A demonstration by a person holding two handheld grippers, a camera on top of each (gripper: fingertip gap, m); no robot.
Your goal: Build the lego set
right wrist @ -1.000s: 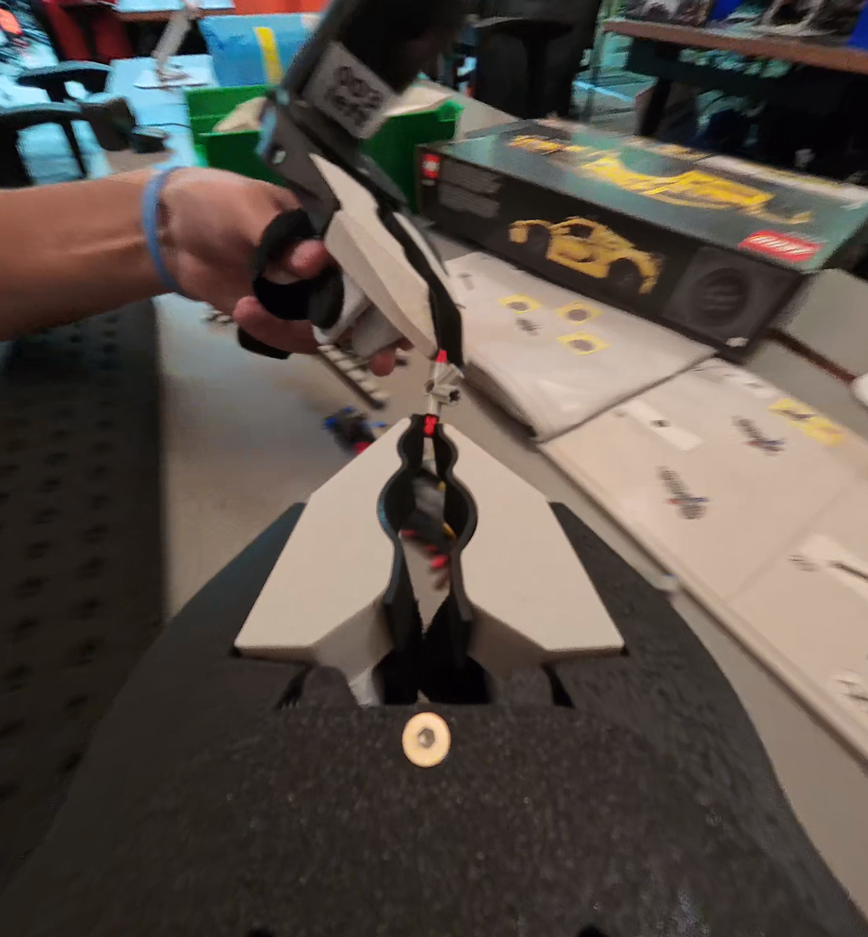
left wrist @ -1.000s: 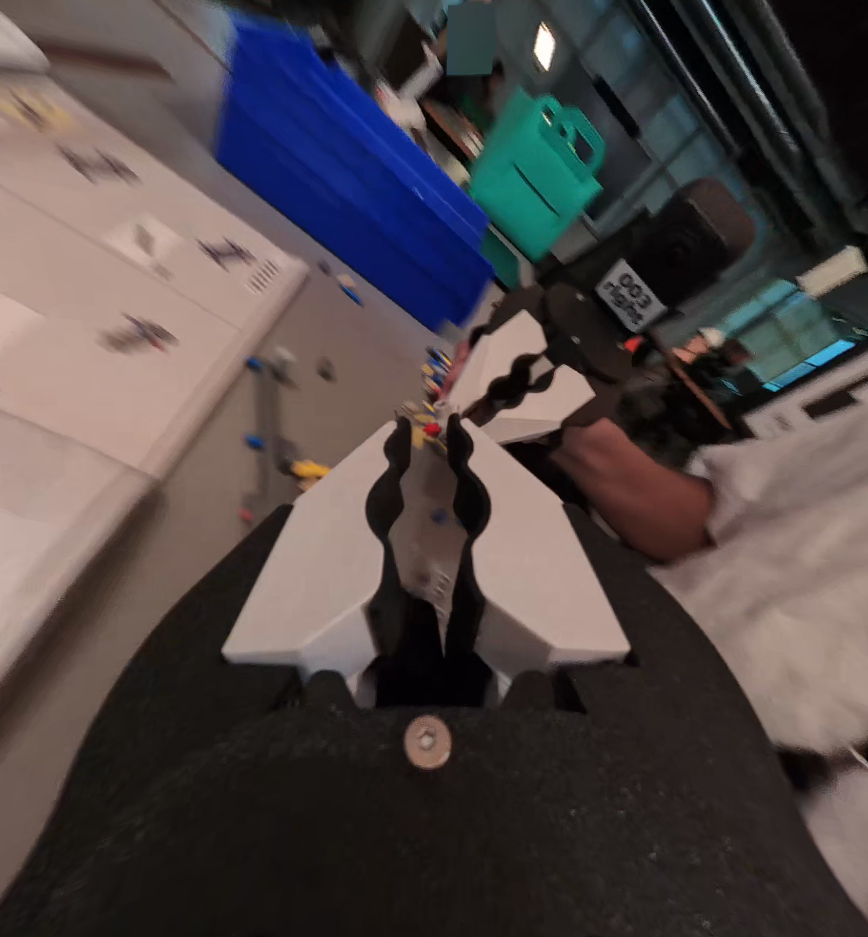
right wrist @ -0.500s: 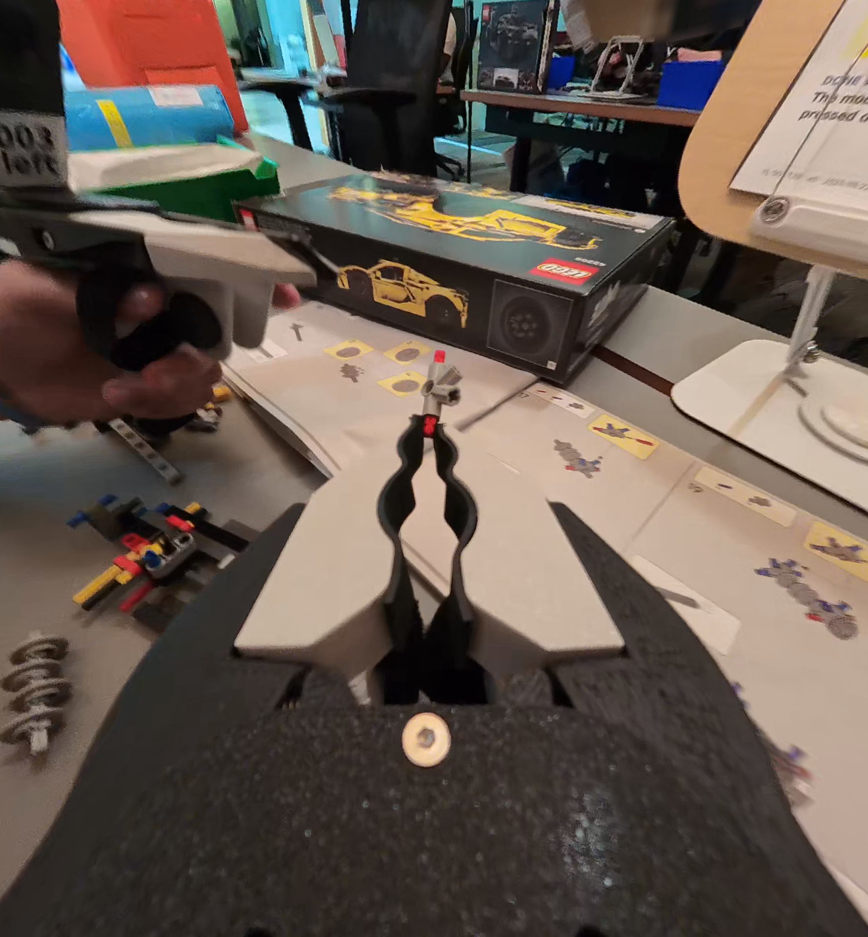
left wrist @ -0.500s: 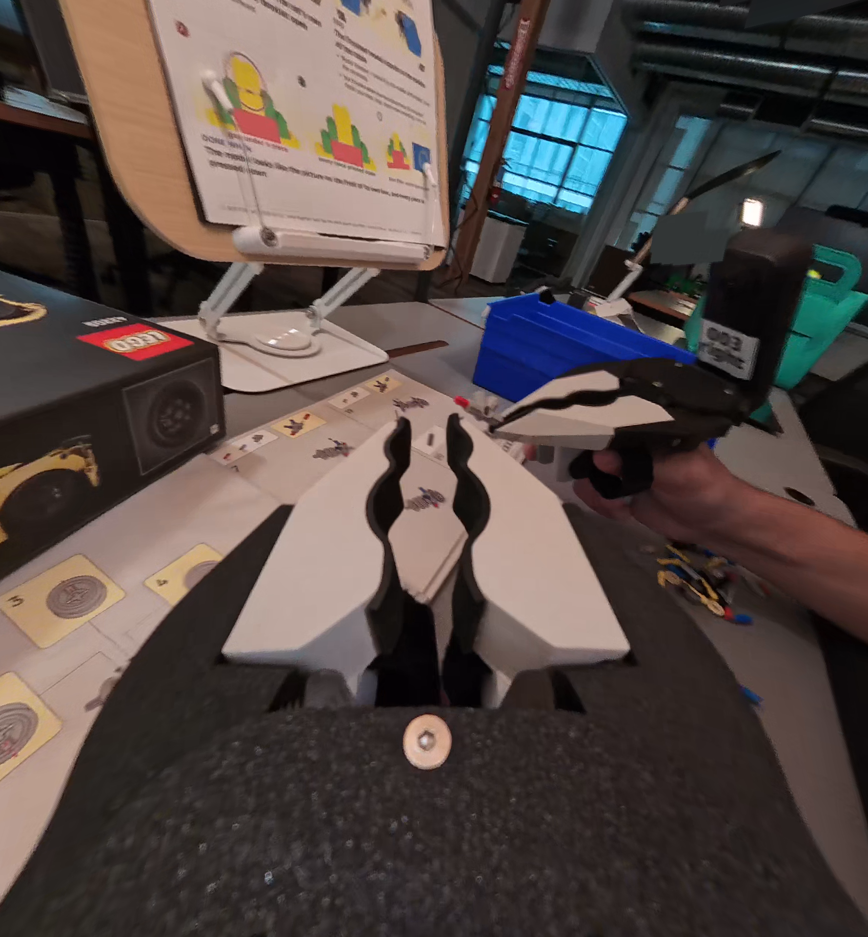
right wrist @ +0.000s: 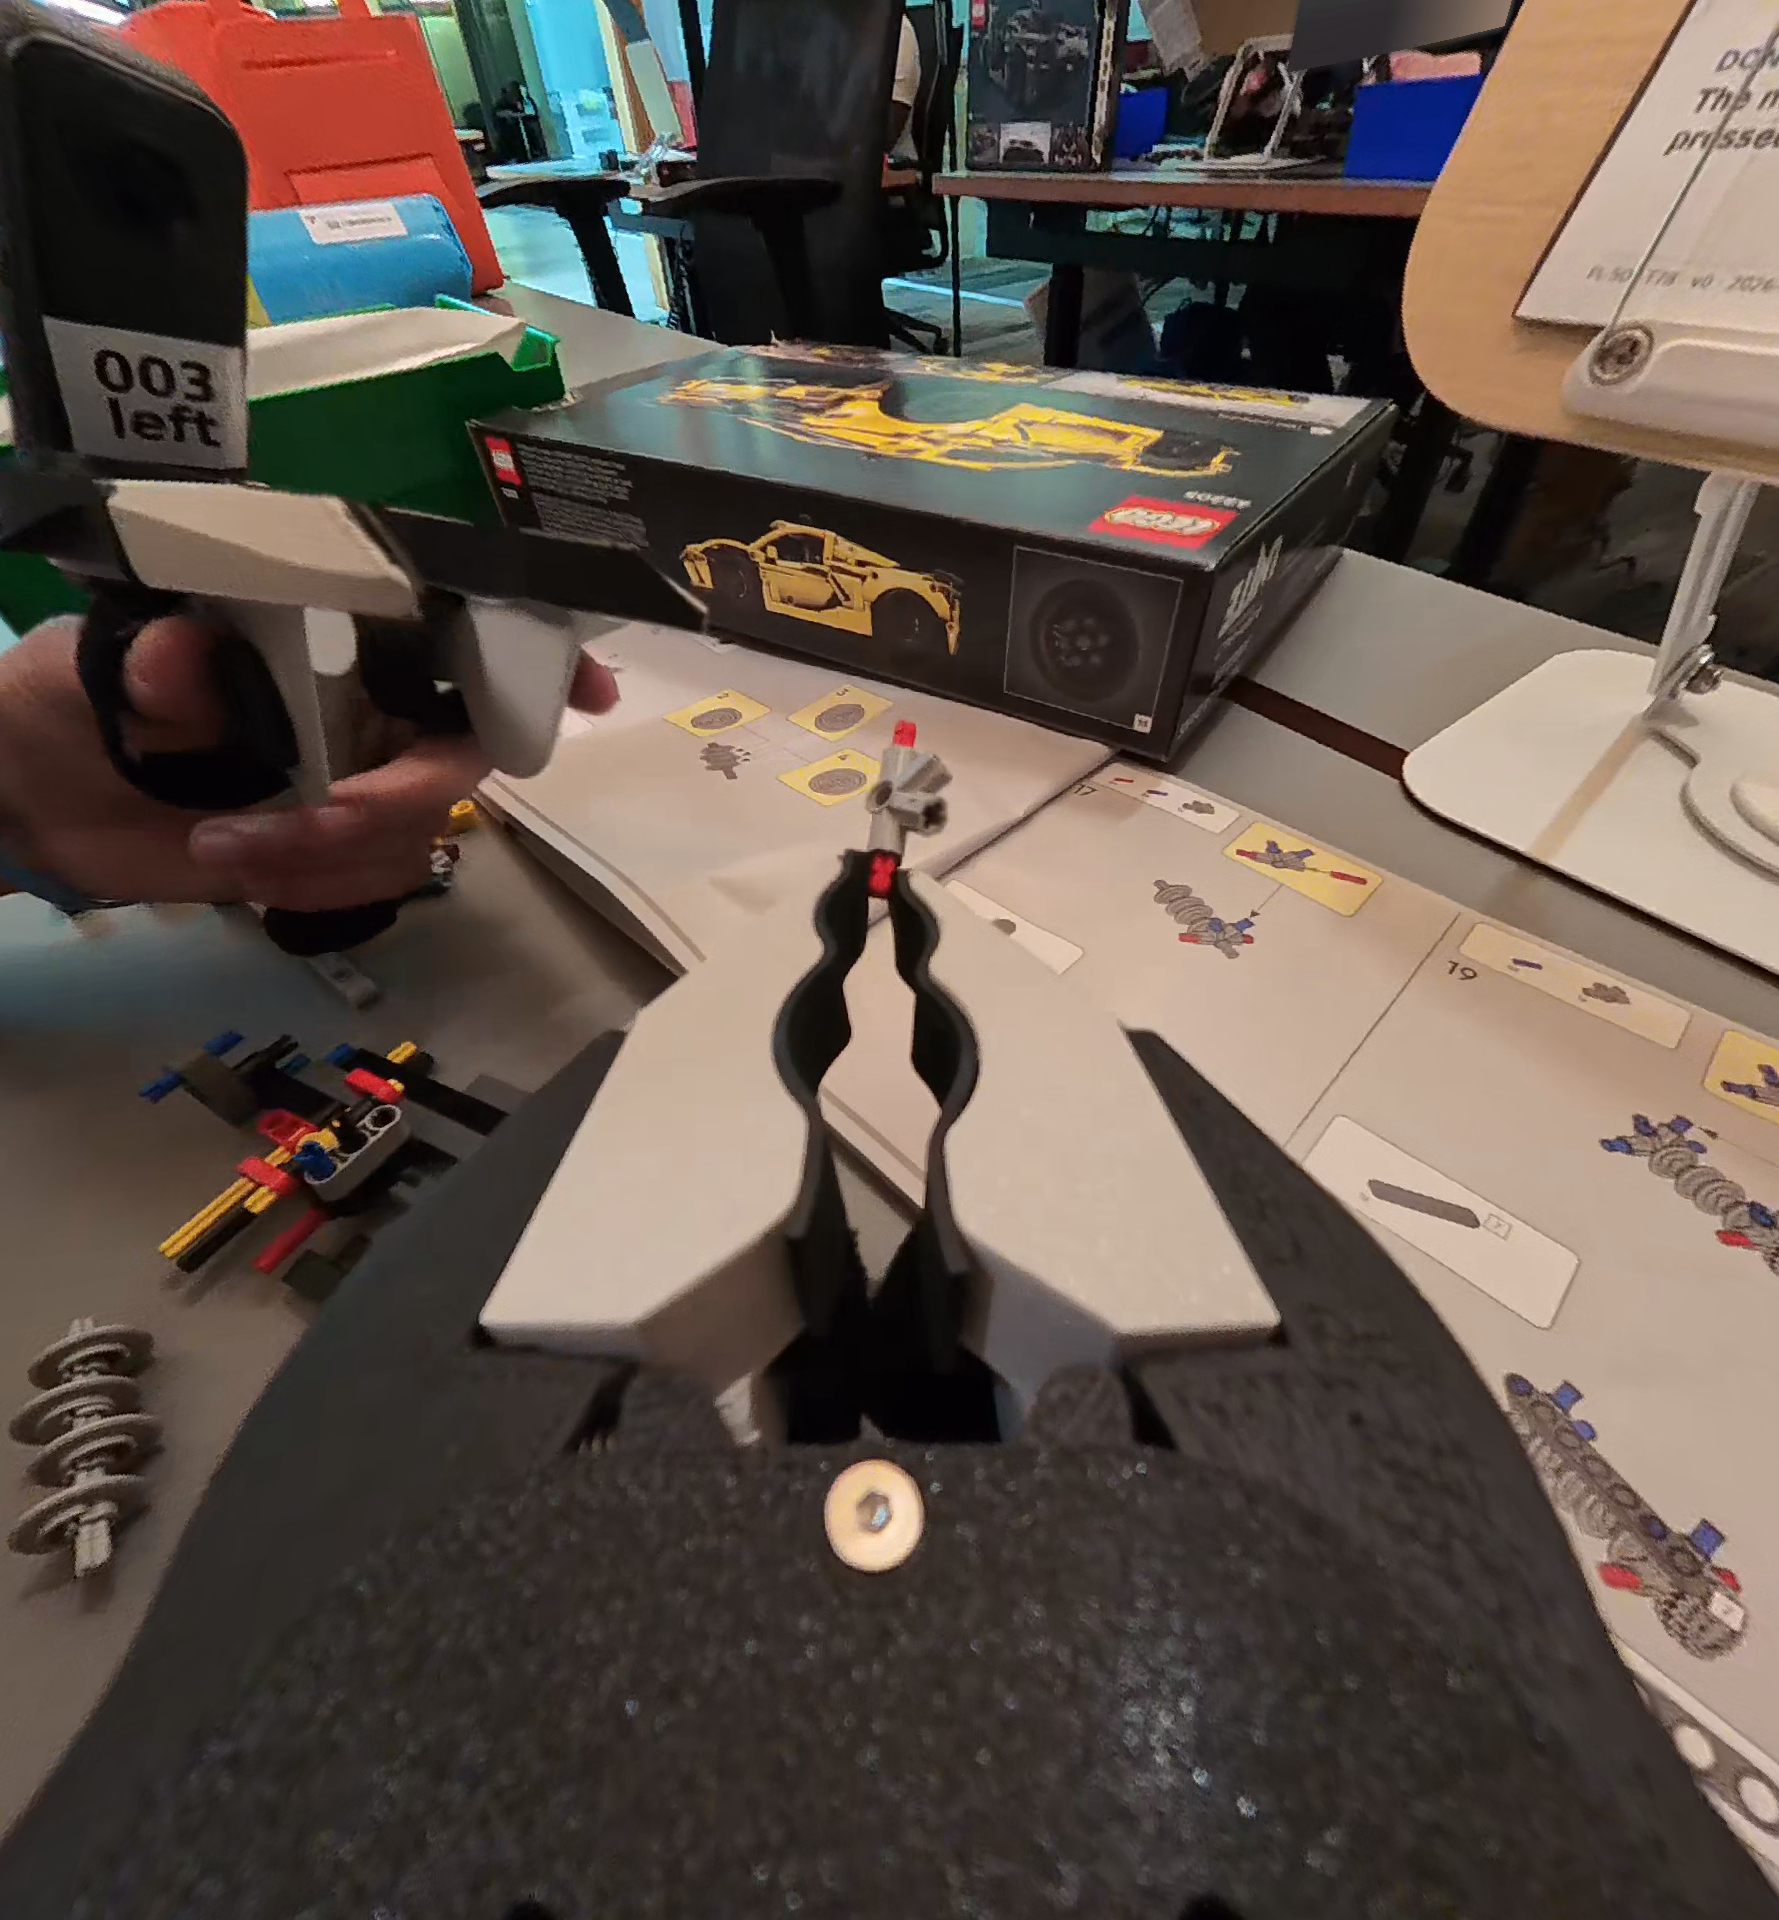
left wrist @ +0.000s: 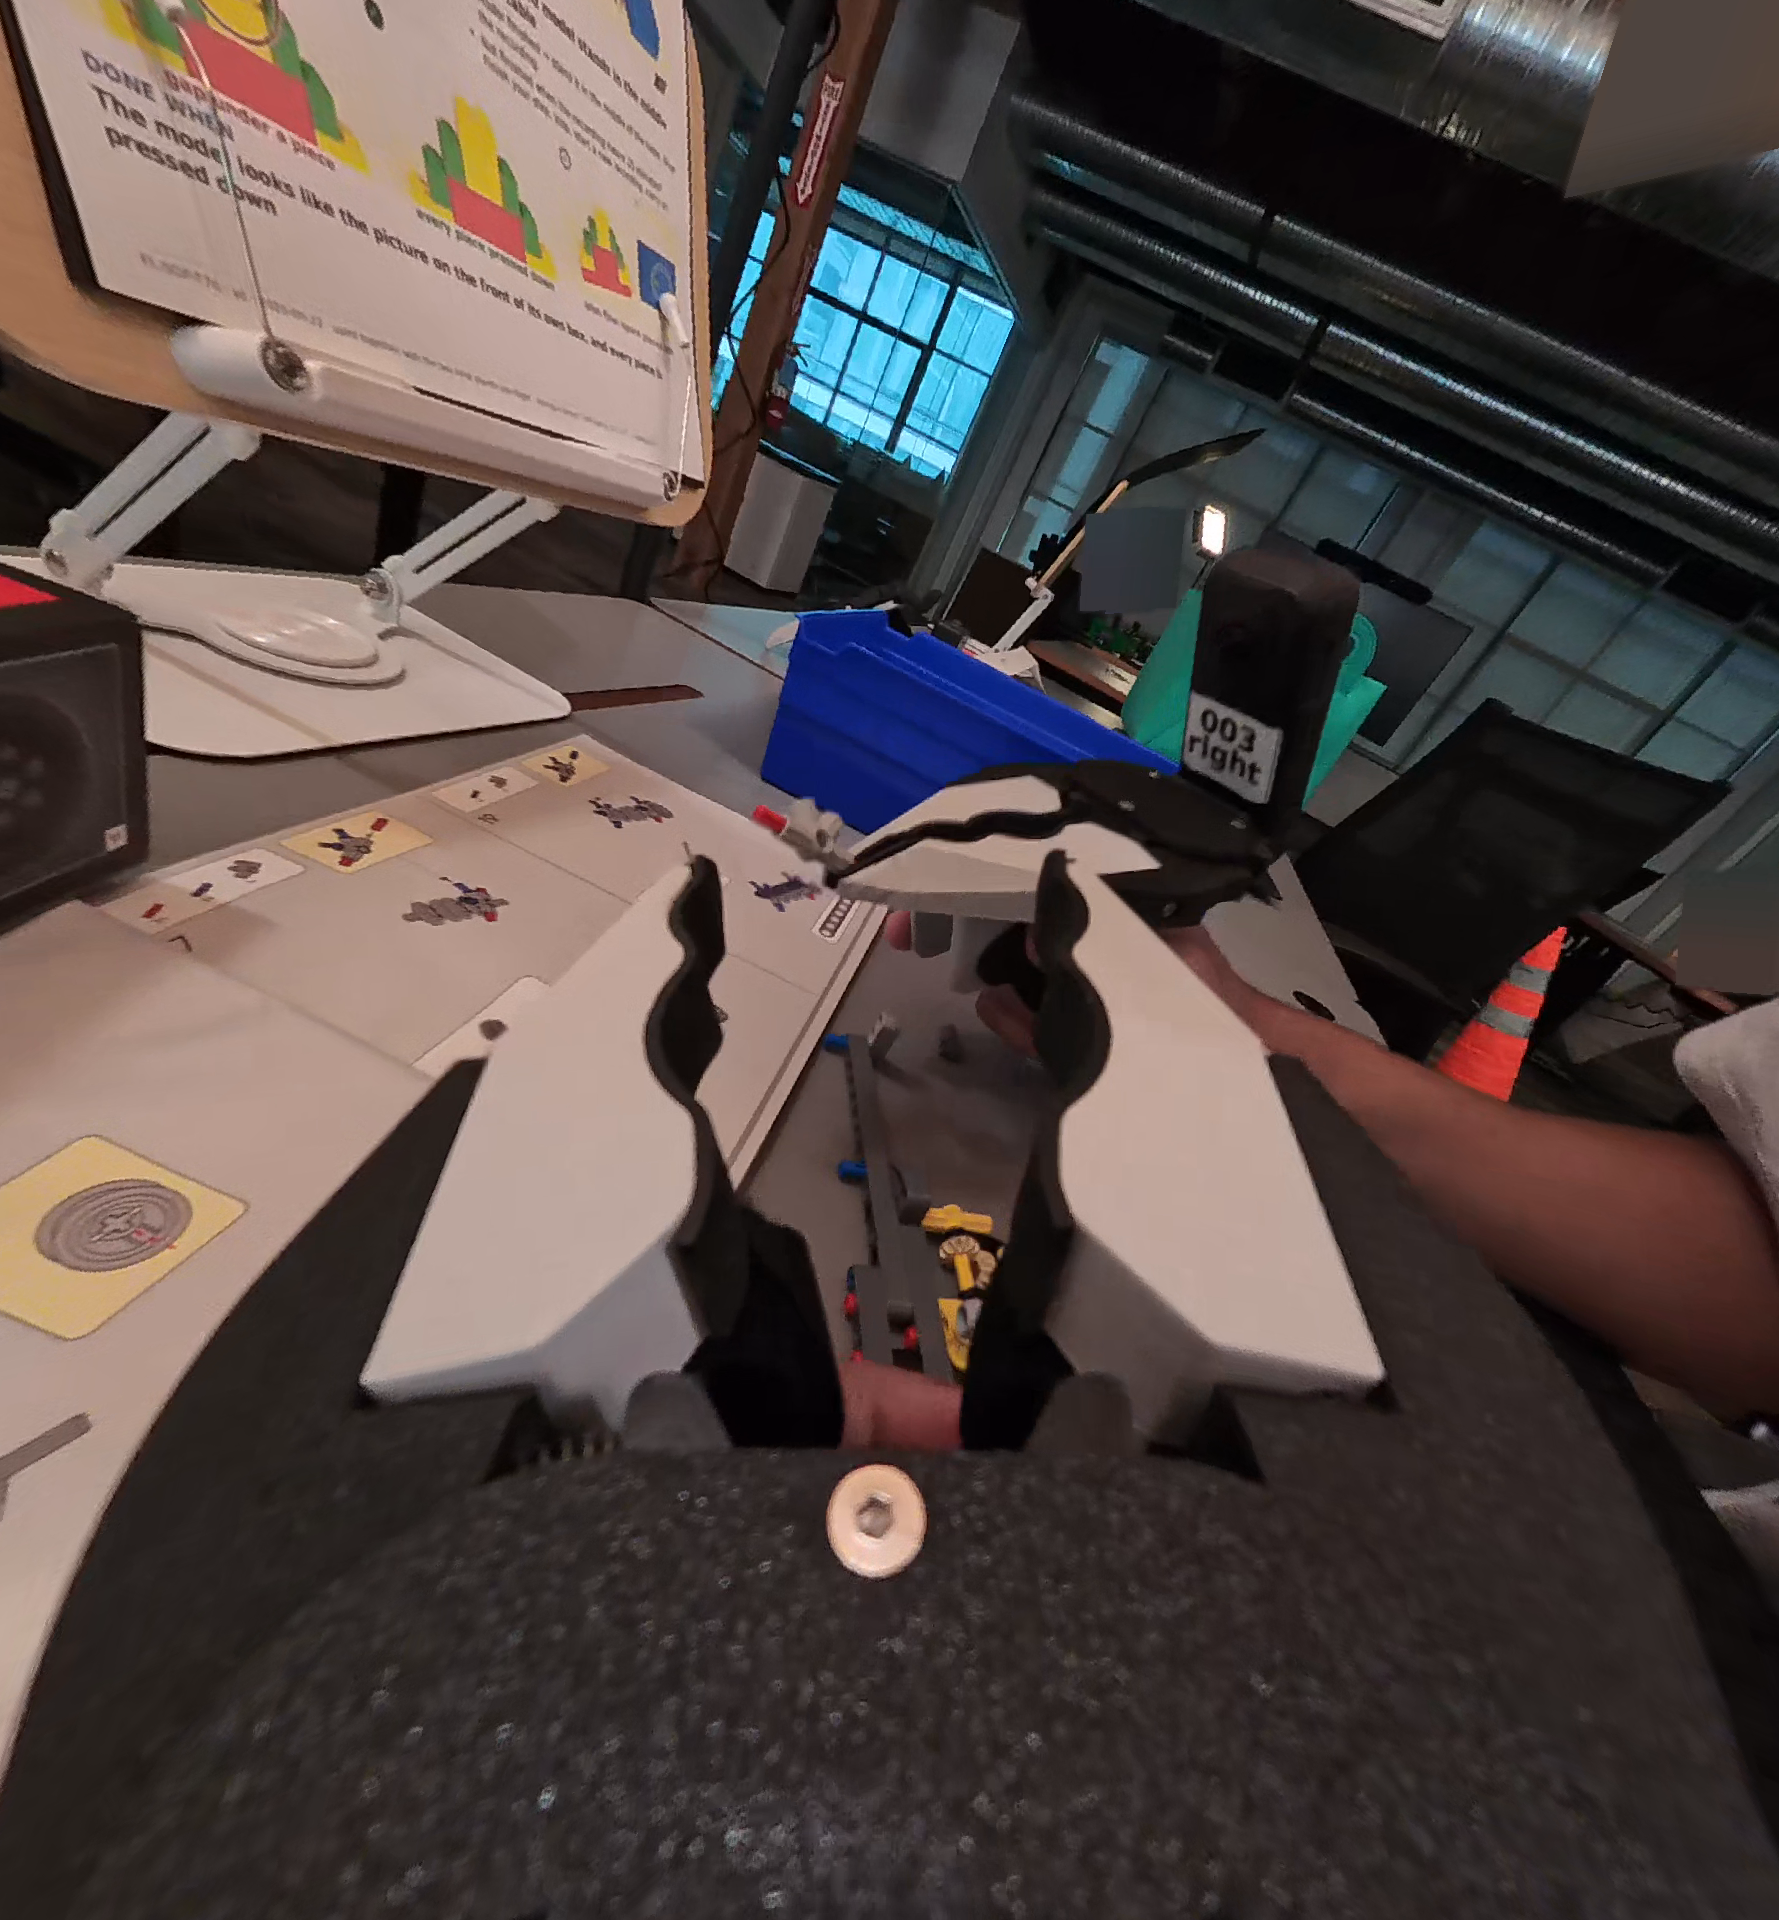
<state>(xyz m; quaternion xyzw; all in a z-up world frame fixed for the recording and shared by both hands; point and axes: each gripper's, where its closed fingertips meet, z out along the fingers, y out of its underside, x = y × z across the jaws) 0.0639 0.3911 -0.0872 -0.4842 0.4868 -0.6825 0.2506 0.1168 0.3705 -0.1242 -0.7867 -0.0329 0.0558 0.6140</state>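
Right gripper (right wrist: 877,883) pinched tight at the tips on the red end of a small grey axle piece (right wrist: 906,784), held up in the air above the open instruction booklet (right wrist: 1332,1039). Piece tilted slightly, with a red stub at its far end and a grey connector in the middle. From the left wrist view, same gripper (left wrist: 838,868) seen side-on, pointing left, axle piece (left wrist: 802,826) sticking out past the tips over the booklet (left wrist: 365,935).

Left gripper (left wrist: 880,904) spread wide, nothing between the fingers, held above the table edge of the booklet. In the right wrist view, left gripper body at upper left in a hand (right wrist: 189,769), its tips hard to make out against the black set box (right wrist: 968,520).

Down through the open gap: a long grey beam assembly (left wrist: 890,1226) lying on the grey table (left wrist: 968,1101), with yellow and red bits beside it near the lower end. In the right wrist view, a cluster of black, yellow, red and blue parts (right wrist: 313,1143) on the table left of the right gripper, and a grey geared axle stack (right wrist: 85,1439) well apart, nearer the camera at far left.

Set box lying flat behind the booklet, yellow car printed on top and side. White document stand (right wrist: 1643,769) to the right of the box, holding a printed sheet. Blue bin (left wrist: 916,707) on the table behind the right gripper.
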